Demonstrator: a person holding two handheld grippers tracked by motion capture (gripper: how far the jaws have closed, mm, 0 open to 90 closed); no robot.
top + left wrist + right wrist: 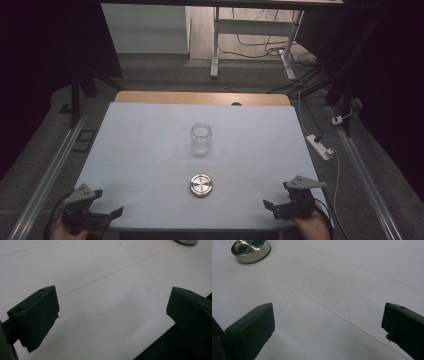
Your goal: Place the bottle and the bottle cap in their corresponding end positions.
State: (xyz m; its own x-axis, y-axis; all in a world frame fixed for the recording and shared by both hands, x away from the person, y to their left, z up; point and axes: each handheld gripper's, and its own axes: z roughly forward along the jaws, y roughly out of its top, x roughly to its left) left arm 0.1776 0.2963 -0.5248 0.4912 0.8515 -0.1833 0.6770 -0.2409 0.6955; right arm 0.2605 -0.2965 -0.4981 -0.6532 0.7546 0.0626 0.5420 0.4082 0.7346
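Overhead, glass jar (201,138) stands beyond metal lid (201,184); both claws (105,212) (272,207) gape wide, empty.

Dim room, grey carpet floor (165,75), white desk legs (215,50), tangled cables (260,47), power strip (320,146)

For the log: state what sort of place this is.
Probably a lab or recording workspace: a white-covered table holding just a glass jar and metal lid, a power strip and loose cables on the floor.
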